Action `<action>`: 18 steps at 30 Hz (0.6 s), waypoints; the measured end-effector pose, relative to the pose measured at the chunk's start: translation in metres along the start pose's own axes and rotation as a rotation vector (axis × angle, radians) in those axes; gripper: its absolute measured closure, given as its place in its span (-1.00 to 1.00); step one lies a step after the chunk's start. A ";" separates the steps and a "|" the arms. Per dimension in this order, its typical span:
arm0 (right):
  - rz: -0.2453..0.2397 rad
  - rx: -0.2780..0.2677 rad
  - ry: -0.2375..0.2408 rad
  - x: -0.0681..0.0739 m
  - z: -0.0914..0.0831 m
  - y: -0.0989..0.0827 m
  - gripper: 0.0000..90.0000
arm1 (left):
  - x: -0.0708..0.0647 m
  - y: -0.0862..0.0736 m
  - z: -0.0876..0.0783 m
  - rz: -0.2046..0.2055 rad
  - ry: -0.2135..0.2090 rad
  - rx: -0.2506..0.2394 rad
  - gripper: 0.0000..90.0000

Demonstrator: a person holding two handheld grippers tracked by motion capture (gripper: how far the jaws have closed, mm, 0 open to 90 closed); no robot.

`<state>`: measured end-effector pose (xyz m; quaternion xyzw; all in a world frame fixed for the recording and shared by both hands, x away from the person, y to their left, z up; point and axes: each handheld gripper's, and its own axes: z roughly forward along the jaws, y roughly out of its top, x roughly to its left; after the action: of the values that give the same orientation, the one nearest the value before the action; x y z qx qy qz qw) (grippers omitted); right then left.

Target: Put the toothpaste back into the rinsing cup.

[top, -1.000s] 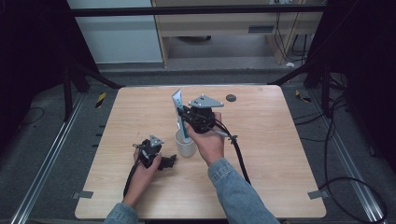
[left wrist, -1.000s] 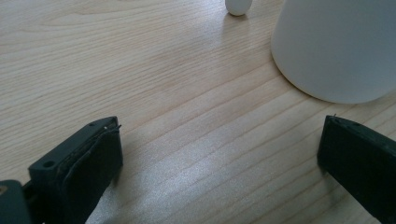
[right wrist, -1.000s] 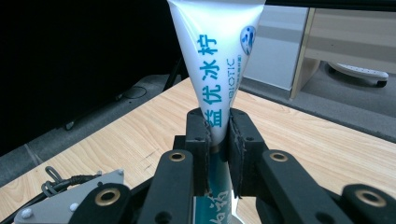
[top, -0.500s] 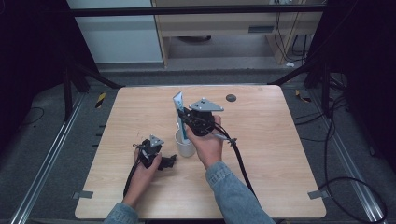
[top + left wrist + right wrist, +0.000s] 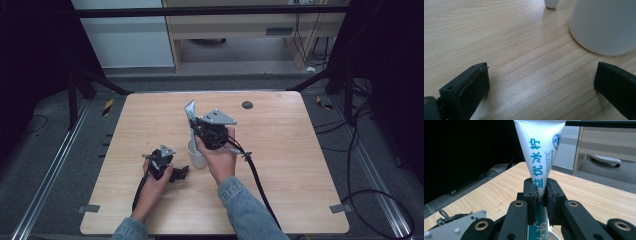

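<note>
The right hand-held gripper (image 5: 192, 131) is clamped on a white tube (image 5: 190, 116) with blue lettering, which stands upright over a white cup (image 5: 195, 156) near the middle of the wooden bench (image 5: 280, 165). In the right gripper view, the two black jaws press against the tube (image 5: 539, 157) from both sides at its narrower lower part, and the flat sealed end flares out above them; below the jaws the tube runs down toward the rim of the cup (image 5: 554, 236), though whether its tip touches the cup cannot be told. From the high view, the tube's flat end points up and leans slightly toward the far left, with the right hand (image 5: 217, 157) wrapped around the gripper body just behind the cup. The left hand-held gripper (image 5: 181, 172) rests low on the bench just to the left of the cup, held by the left hand (image 5: 152, 182), and its jaws stand wide apart with nothing between them. In the left gripper view, bare bench (image 5: 506, 45) lies between the two black jaws, and the cup (image 5: 604, 25) stands just ahead, close to the jaw on the right of that view but not touching it. A small white rounded object (image 5: 551, 3) sits on the bench beyond the cup. A dark round spot (image 5: 246, 105) marks the bench near its far edge, well apart from both hands.
</note>
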<state>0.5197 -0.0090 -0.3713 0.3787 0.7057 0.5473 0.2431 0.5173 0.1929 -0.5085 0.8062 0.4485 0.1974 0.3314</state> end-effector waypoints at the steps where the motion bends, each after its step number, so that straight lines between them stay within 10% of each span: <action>1: 0.002 0.003 -0.002 0.000 0.000 -0.002 0.77 | 0.000 0.000 0.000 0.000 0.000 0.000 -1.00; 18: 0.025 0.030 -0.016 -0.005 0.005 -0.026 0.77 | 0.000 0.000 0.000 0.001 0.000 0.000 -1.00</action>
<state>0.5197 -0.0133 -0.3984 0.3955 0.7071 0.5366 0.2358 0.5173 0.1930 -0.5085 0.8064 0.4482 0.1977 0.3312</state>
